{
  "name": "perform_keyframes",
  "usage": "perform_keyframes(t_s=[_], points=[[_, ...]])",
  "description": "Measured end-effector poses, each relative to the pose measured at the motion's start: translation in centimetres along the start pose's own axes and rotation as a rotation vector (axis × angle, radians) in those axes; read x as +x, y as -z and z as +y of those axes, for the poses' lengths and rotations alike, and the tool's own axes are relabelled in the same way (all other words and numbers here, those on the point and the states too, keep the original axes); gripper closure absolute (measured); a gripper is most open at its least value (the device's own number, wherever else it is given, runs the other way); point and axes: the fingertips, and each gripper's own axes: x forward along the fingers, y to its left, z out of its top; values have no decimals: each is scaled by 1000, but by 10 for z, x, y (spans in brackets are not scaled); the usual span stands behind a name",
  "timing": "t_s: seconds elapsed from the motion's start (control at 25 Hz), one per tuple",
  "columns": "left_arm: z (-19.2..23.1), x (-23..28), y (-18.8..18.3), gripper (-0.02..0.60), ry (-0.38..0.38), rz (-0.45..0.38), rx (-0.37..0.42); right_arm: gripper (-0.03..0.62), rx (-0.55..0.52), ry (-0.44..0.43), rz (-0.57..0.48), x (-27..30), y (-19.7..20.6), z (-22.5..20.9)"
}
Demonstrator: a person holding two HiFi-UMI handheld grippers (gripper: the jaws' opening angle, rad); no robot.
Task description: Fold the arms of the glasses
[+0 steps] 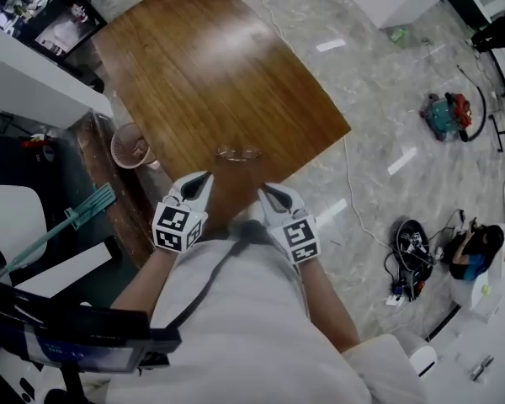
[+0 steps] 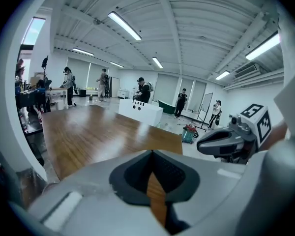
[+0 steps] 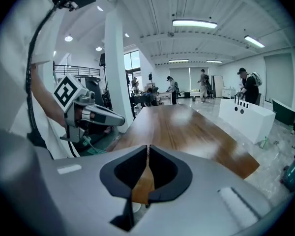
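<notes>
One pair of glasses, one wooden table, one basket, two grippers: left gripper, right gripper.

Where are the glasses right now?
Head view: the glasses lie on the wooden table near its near edge, just beyond the left hand-held gripper and right hand-held gripper, neither touching them; a basket stands to their left.

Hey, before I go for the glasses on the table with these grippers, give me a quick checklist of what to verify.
1. Glasses lying on the wooden table, near its front edge: ok.
2. Left gripper empty: ok.
3. Right gripper empty: ok.
4. Jaws open for a grasp: not ok, both are shut.
5. Glasses' arms folded or spread: cannot tell, too small in the head view.
6. Glasses in either gripper view: not ok, neither shows them.
</notes>
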Motion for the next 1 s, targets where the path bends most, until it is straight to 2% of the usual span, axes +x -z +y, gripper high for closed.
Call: perform_keyframes(t_s=[0.32,1.0], points=[[-1,-16,-2,577,-47,-36,-38,585,27,14,-12,-28,7,3],[14,-15,-4,578,-63,-46,-67,586,6,-4,6,-20,2,8]])
